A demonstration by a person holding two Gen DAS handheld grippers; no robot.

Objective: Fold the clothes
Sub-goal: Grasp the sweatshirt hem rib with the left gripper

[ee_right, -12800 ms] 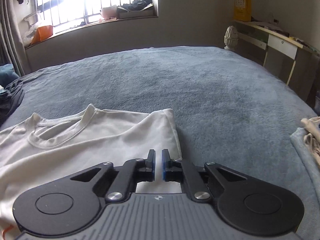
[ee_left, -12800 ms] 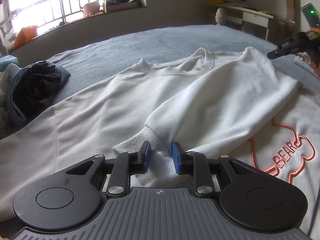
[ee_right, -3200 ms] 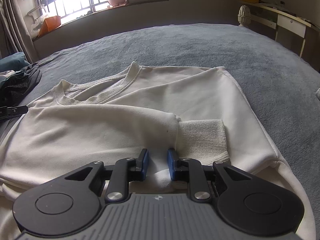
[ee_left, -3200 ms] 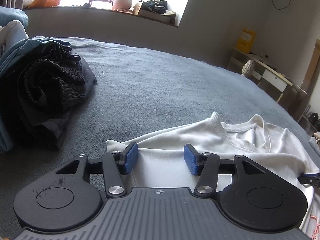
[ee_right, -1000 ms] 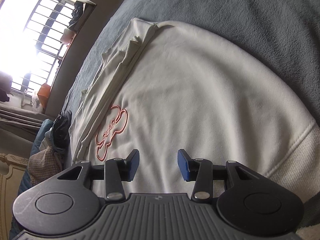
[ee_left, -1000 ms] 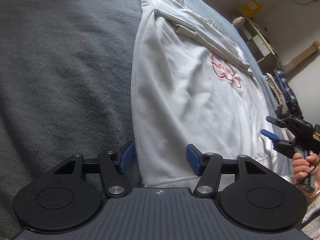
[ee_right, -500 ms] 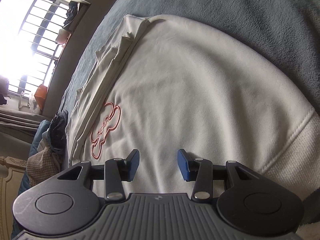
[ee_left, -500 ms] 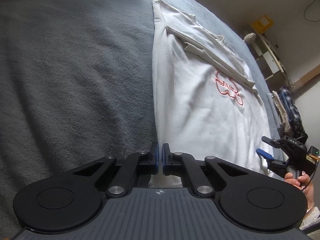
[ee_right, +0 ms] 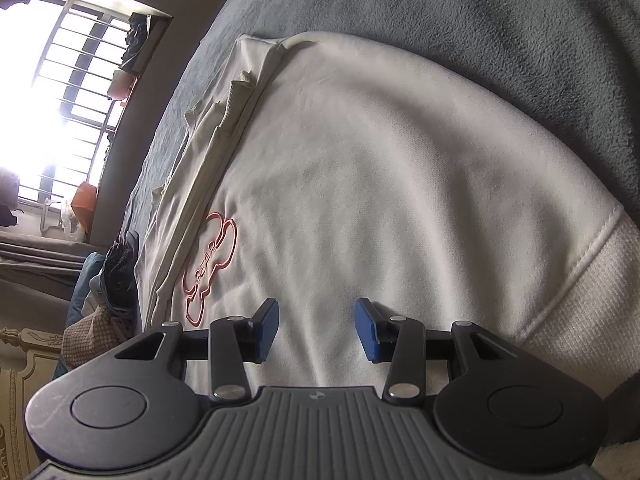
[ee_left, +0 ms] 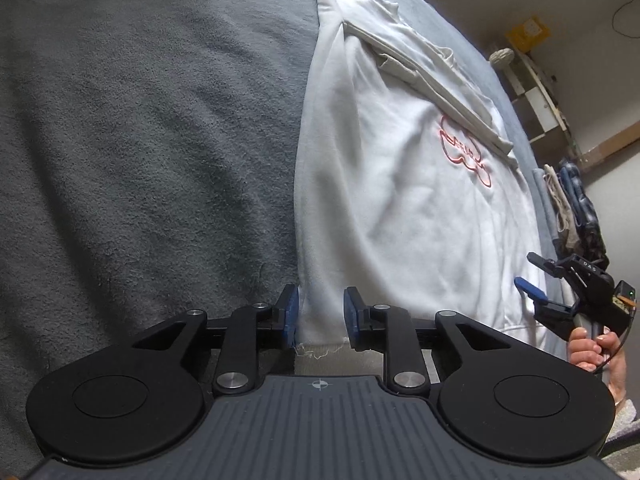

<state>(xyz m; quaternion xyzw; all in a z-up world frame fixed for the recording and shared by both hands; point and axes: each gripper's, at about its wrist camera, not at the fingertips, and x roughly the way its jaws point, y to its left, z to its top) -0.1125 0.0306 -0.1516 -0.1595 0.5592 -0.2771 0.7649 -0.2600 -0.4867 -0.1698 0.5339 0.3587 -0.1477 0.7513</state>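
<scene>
The white sweatshirt (ee_left: 404,200) lies flat on the grey bed (ee_left: 140,140), sleeves folded across its far end beside the red bear outline (ee_left: 464,152), its ribbed hem nearest the grippers. The left gripper (ee_left: 318,316) sits at the near left corner of the hem – its jaws have just been opening, and the corner lies between the blue pads without being pressed. The right gripper (ee_right: 316,330), seen at the right edge of the left view with a hand (ee_left: 592,348) on its handle, hangs over the near right part of the sweatshirt with jaws apart – nothing gripped.
</scene>
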